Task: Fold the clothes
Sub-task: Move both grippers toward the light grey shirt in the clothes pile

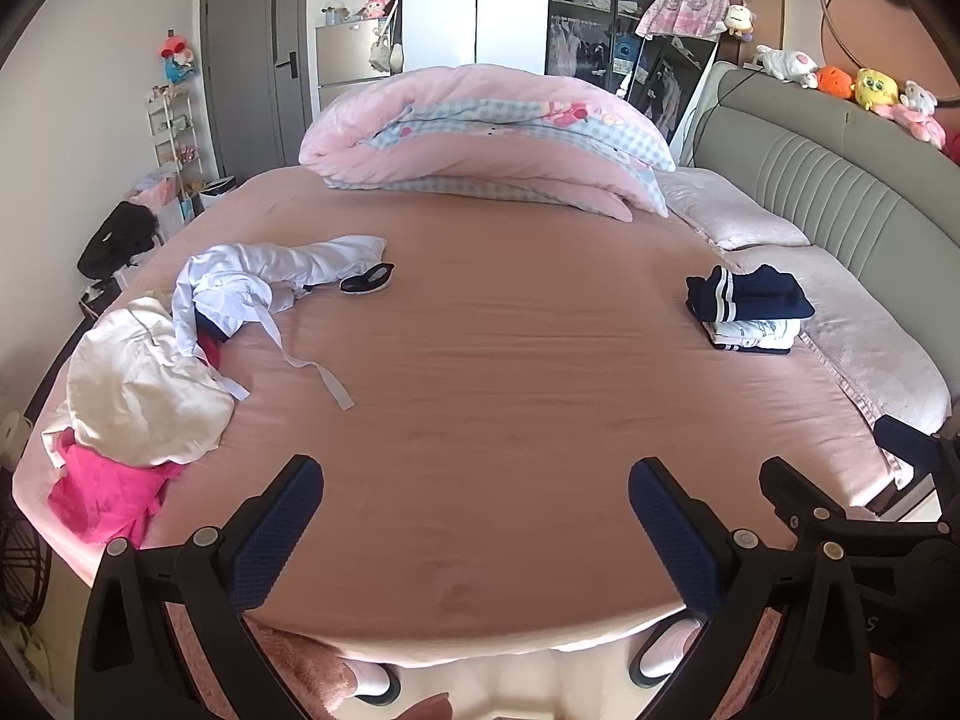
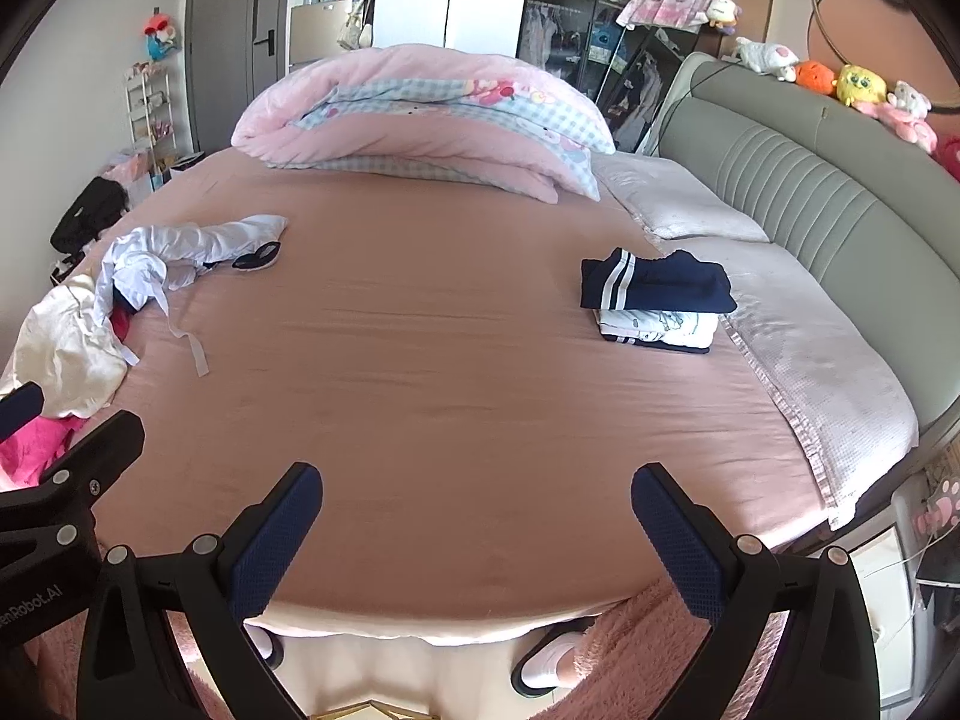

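Both grippers hover over the near edge of the pink-sheeted bed (image 1: 510, 372), holding nothing: our left gripper (image 1: 476, 531) has its blue-padded fingers spread wide, our right gripper (image 2: 477, 531) the same, bare sheet between the jaws

Unfolded stuff sits at the left edge: crumpled bright pink garment (image 1: 105, 495) nearest, cream-white bundled garment (image 1: 144, 387) on top of it, then the pale white-lilac garment with long loose ribbon ties (image 1: 252, 285). Small black-and-white item (image 1: 367, 277) touches its far end

Folded stack, navy striped piece over white printed ones (image 2: 657, 306), sits on the right by the pale pillow

Risks as we see them:
- layers overlap, so a pinch on one probably drags its neighbour
- ribbon ties could snag a finger or trail off the bed
- pile is at the bed edge; a sideways pull may tip the pink one onto the floor
- carrying across could knock the stack
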`<state>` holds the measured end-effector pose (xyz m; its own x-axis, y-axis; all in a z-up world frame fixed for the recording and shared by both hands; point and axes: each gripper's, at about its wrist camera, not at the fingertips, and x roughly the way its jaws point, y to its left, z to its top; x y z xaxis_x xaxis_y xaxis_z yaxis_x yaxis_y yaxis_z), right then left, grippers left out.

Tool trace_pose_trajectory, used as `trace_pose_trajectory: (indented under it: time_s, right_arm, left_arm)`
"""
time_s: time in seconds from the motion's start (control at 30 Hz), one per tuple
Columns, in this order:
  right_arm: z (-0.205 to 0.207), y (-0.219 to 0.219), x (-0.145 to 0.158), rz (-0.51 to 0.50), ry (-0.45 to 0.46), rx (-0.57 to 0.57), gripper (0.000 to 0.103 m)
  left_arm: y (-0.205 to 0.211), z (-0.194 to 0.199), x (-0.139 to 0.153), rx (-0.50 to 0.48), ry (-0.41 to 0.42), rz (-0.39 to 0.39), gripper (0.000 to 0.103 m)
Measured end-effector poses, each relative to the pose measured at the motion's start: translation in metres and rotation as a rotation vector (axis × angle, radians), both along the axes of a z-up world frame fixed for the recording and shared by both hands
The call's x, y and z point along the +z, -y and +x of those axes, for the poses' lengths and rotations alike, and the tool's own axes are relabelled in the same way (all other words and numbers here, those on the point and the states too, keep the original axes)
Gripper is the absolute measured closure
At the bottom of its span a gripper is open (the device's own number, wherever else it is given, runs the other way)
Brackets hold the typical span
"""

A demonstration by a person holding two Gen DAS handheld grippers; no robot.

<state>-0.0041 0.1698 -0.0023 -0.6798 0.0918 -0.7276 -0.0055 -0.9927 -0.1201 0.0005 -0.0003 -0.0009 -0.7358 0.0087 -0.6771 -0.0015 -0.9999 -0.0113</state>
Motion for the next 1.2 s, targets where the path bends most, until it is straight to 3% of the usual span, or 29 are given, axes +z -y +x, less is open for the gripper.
trace_pose_trajectory:
  time_s: [0.17, 0.27, 0.4, 0.47, 0.63, 0.73, 0.87, 0.97, 1.2]
  right_arm:
    - [-0.001, -0.003, 0.007, 0.036, -0.068, 0.024, 0.000]
    - [0.001, 0.006, 0.017, 0.039, -0.086, 0.104, 0.000]
    - [-0.004, 0.004, 0.009, 0.121, -0.080, 0.155, 0.000]
    - [-0.008, 0.002, 0.003, 0.110, -0.050, 0.175, 0.000]
    - [-0.012, 0.002, -0.001, -0.032, -0.034, 0.208, 0.000]
    - [-0.019, 0.019, 0.002, -0.049, -0.053, 0.256, 0.002]
    - [-0.036, 0.051, 0.001, -0.049, -0.035, 0.358, 0.016]
    - [-0.046, 0.081, -0.007, -0.037, -0.017, 0.430, 0.022]
    - [-0.069, 0.155, -0.037, -0.097, 0.080, 0.555, 0.022]
  left_arm:
    - [0.004, 0.000, -0.002, -0.003, 0.020, 0.025, 0.000]
    - [0.012, 0.003, 0.002, 0.014, 0.003, 0.037, 0.000]
    - [0.032, 0.002, 0.001, 0.035, 0.002, 0.083, 0.000]
    - [0.039, 0.001, -0.002, 0.041, 0.004, 0.099, 0.002]
    - [0.058, -0.002, -0.006, 0.067, 0.007, 0.124, 0.010]
    - [0.073, -0.007, -0.012, 0.092, 0.029, 0.135, 0.026]
    - [0.098, -0.014, -0.022, 0.132, 0.062, 0.146, 0.043]
    - [0.123, -0.013, -0.032, 0.192, 0.085, 0.160, 0.044]
    - [0.190, -0.005, -0.055, 0.340, 0.131, 0.178, 0.044]
